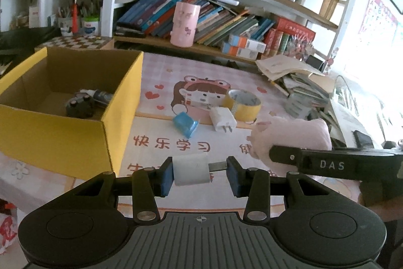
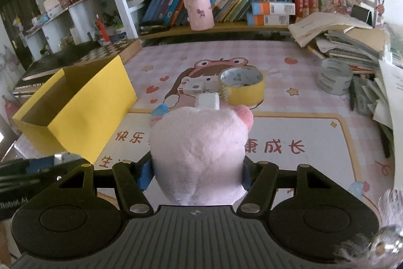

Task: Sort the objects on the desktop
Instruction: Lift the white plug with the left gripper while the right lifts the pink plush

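Note:
My left gripper is shut on a small white USB plug adapter, whose metal end touches the right pad. It hangs above the pink desk mat, right of the open yellow cardboard box, which holds dark gadgets. My right gripper is shut on a pink plush toy, which fills the space between its fingers and hides the pads. A blue clip-like item, a white wall charger and a yellow tape roll lie mid-mat.
A grey tape roll and a messy pile of books and papers crowd the right side. A pink cup stands on the low bookshelf behind the mat. A chessboard lies behind the box.

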Motion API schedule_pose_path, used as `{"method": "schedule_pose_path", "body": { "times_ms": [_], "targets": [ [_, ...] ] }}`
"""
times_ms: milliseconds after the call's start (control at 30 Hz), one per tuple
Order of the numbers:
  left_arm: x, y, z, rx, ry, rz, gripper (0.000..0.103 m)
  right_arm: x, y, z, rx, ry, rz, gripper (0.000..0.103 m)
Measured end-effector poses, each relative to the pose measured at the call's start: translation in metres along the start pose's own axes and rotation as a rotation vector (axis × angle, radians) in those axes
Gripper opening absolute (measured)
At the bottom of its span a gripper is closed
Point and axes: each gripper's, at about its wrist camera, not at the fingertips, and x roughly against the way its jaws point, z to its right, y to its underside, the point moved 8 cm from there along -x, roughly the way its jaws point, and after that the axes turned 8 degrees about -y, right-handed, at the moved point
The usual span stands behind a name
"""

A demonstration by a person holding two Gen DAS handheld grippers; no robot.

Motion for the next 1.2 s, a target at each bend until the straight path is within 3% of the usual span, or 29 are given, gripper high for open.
{"method": "schedule_pose_path", "body": {
  "times_ms": [733, 1200],
  "targets": [
    [0.063, 0.043, -0.067, -0.019, 0.040, -0.014, 0.042, 0.030, 0.058, -0.097, 0.009, 0.031, -0.003, 0.061],
    [0.094, 0.069, -0.122, 0.018, 0.003, -0.019, 0.042, 0.024, 0.092, -0.161, 0.052, -0.011, -0.044, 0.061]
  ]
}}
